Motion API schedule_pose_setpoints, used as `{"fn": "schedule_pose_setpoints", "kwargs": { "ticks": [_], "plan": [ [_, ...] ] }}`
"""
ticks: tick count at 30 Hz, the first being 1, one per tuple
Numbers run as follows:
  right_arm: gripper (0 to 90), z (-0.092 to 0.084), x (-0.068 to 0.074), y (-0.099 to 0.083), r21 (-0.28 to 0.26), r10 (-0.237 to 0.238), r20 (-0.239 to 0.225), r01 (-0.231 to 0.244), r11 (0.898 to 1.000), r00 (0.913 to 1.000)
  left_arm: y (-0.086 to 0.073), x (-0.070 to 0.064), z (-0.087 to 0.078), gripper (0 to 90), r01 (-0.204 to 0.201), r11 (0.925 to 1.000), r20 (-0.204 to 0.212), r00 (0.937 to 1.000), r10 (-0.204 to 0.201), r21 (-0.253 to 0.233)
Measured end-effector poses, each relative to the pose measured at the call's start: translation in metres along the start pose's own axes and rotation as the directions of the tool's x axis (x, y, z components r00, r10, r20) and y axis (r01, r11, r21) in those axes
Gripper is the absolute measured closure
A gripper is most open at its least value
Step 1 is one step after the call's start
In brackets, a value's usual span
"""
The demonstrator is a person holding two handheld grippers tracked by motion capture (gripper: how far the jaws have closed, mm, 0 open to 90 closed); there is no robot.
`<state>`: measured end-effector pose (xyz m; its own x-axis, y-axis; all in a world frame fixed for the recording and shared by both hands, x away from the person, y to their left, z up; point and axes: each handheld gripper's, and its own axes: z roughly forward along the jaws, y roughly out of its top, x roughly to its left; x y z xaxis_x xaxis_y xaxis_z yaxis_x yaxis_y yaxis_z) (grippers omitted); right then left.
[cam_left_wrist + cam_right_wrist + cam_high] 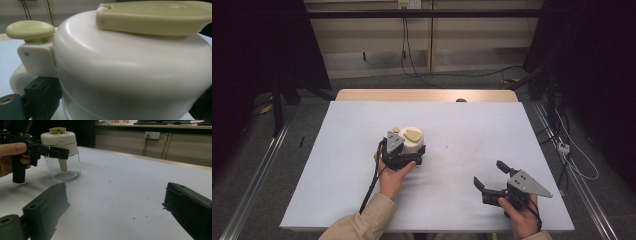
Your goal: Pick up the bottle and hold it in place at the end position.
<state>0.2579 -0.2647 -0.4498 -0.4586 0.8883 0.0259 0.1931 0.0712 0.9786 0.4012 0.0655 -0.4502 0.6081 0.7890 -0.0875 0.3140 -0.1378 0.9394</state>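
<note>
Left gripper (409, 161) jaws clamp jar (413, 141)

Jar's (130, 75) glass base cut off by the left gripper view's lower edge, right finger hidden behind it, small dark thing (461, 100) at desk's (337, 165) far edge too small to tell

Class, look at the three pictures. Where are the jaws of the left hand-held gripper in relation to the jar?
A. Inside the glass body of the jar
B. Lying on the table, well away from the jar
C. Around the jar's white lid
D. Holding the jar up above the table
C: in the right gripper view the left hand-held gripper has its jaws on either side of the white lid of the jar, which stands on the table.
</note>
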Motion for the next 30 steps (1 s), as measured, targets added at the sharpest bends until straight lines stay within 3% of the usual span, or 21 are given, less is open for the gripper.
{"fn": "schedule_pose_setpoints", "kwargs": {
  "ticks": [7,10,16,30],
  "plan": [
    [4.0,0.000,0.000,0.000,-0.002,-0.001,-0.003,0.001,1.000,1.0000,0.000,-0.002,0.001,5.8,-0.058,0.9980,0.006,0.9983,0.059,-0.023],
    [4.0,0.000,0.000,0.000,-0.005,-0.002,-0.002,0.002,1.000,1.0000,0.001,0.000,0.000,6.0,-0.028,0.9989,0.017,0.9995,0.028,-0.036],
    [4.0,-0.001,-0.001,0.000,-0.005,-0.003,-0.002,0.003,1.000,1.0000,0.003,0.005,0.000,6.2,-0.003,0.9991,0.022,0.9997,0.004,-0.043],
    [4.0,-0.001,-0.001,0.001,-0.012,0.001,-0.002,-0.001,1.000,1.0000,0.011,0.003,0.006,6.5,-0.012,0.9987,0.041,0.9991,0.014,-0.051]
  ]
}}
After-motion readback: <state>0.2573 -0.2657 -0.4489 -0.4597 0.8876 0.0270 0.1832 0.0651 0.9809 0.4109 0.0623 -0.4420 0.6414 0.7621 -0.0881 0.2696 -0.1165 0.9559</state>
